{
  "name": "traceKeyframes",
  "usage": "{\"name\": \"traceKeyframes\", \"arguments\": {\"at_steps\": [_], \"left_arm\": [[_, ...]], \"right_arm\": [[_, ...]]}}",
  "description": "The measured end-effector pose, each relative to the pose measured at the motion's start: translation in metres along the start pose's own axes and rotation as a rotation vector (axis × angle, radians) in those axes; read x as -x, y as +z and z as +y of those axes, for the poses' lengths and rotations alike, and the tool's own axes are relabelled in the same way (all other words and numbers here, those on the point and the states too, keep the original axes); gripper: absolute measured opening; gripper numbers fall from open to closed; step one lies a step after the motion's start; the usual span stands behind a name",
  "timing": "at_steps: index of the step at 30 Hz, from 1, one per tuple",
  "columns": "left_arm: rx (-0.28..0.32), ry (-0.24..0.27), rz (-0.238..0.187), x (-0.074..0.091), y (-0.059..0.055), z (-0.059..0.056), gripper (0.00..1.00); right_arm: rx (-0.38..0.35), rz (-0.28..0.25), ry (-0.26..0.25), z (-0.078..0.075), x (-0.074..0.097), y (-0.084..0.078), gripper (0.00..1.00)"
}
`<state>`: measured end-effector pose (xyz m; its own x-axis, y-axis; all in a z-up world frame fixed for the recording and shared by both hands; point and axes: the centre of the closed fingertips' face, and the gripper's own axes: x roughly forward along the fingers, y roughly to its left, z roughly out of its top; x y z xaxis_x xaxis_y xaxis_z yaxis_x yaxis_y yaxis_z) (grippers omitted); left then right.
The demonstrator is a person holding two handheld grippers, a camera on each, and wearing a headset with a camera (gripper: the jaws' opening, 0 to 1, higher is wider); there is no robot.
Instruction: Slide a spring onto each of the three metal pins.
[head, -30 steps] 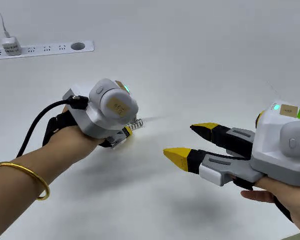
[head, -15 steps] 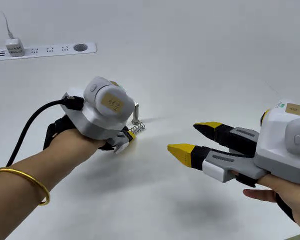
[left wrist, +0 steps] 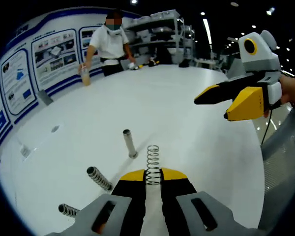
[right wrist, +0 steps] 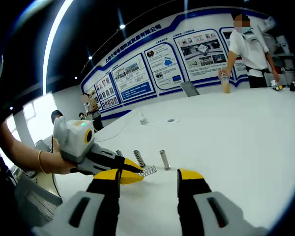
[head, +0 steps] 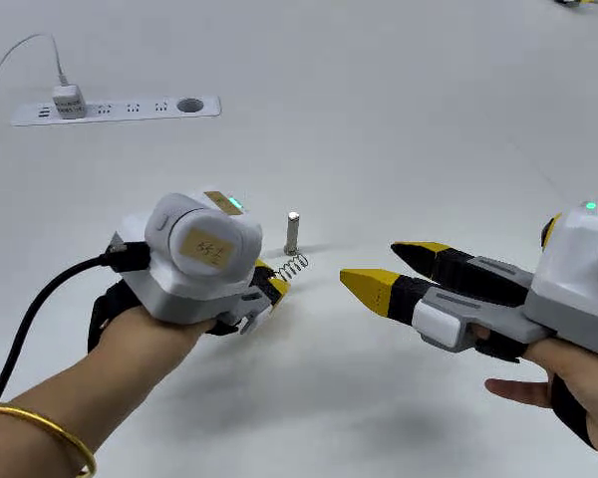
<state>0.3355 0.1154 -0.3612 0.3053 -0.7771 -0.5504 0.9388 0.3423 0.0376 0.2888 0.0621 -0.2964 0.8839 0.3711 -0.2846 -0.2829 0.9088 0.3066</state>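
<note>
Pinched a spring (left wrist: 152, 160) by its near end in the left gripper (left wrist: 152, 175), yellow tips pressed together on the last coils. Left the rest of the coil poking forward, free and open-mouthed, ready for a pin.

Found the bare pin (left wrist: 128, 143) upright on the white table (left wrist: 201, 162), at about 11 o'clock from the spring's free end in the left gripper view, near but not touching. Noted a sprung pin (left wrist: 99, 178) and a second sprung pin (left wrist: 69, 210) off toward 8 o'clock, both already wrapped in coils. Judged two of three done, with this spring meant for the last.

Parked the right gripper (head: 384, 267) at 3 o'clock from the bare pin in the head view, jaws spread wide and gripping nothing. Probably held clear to keep the approach open, or waiting to steady the coil.

Carried the spring nearly level in the head view, against a vertical pin. Needed, by this reading, tipping upright over the pin's top before lowering. Feared a soft coil bending aside or slipping from so short a pinch.
</note>
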Motion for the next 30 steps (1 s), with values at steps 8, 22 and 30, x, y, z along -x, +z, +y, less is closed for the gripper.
{"name": "traceKeyframes", "arguments": {"at_steps": [8, 22, 30], "left_arm": [[0.007, 0.016, -0.103, 0.025, 0.02, -0.009, 0.1], [0.034, 0.02, -0.219, 0.052, 0.045, -0.027, 0.1], [0.036, 0.013, -0.297, 0.063, 0.056, -0.032, 0.1]], "right_arm": [[-0.132, -0.029, 0.031, 0.009, -0.008, 0.012, 0.48], [-0.289, -0.035, 0.123, 0.033, -0.02, 0.02, 0.31], [-0.37, -0.052, 0.177, 0.044, -0.023, 0.026, 0.25]]}}
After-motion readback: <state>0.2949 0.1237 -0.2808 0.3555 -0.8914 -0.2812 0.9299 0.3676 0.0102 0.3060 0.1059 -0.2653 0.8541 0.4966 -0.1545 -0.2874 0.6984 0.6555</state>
